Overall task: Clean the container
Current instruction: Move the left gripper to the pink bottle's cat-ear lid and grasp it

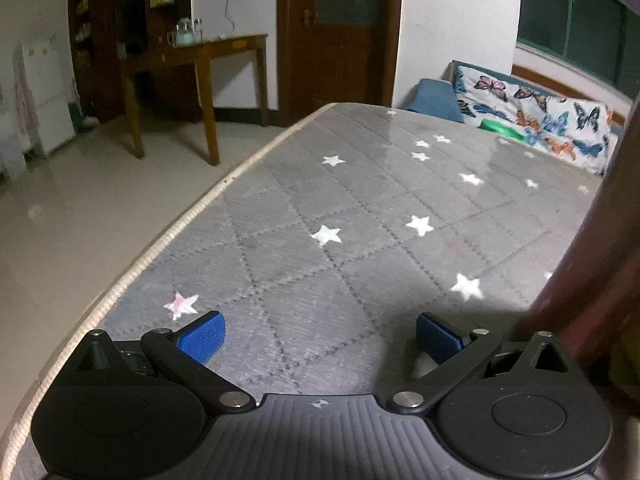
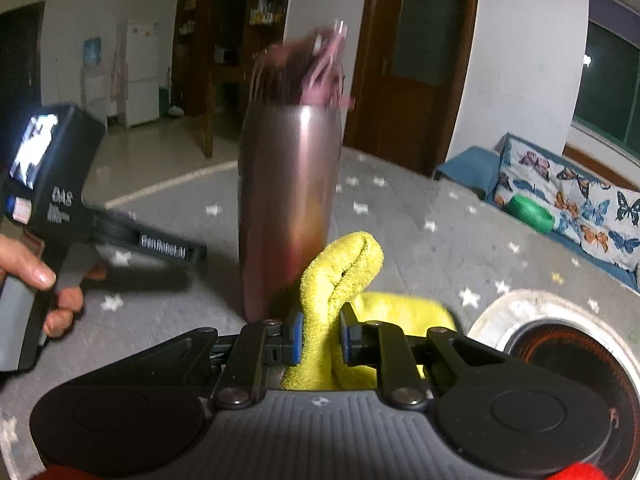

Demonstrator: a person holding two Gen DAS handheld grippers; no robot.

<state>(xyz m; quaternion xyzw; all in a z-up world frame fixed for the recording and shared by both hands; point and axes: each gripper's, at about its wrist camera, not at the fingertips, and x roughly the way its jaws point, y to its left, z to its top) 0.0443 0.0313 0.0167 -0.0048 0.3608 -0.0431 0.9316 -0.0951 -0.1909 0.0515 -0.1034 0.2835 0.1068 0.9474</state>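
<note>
A tall pink metal container [image 2: 286, 208] stands upright on the grey star-patterned mattress [image 2: 420, 240], with pink strands sticking out of its top. My right gripper [image 2: 320, 340] is shut on a yellow cloth [image 2: 340, 276], which sits against the container's lower right side. My left gripper [image 1: 318, 338] is open and empty above the mattress [image 1: 340, 220]; its body also shows at the left of the right wrist view [image 2: 60, 216]. The container's edge shows as a dark red blur at the right of the left wrist view [image 1: 592, 248].
A round lid or pan [image 2: 568, 344] lies on the mattress at the right. A butterfly-print pillow [image 2: 576, 208] and a green object [image 2: 530, 208] lie at the far end. A wooden table [image 1: 200, 60] stands on the tiled floor to the left.
</note>
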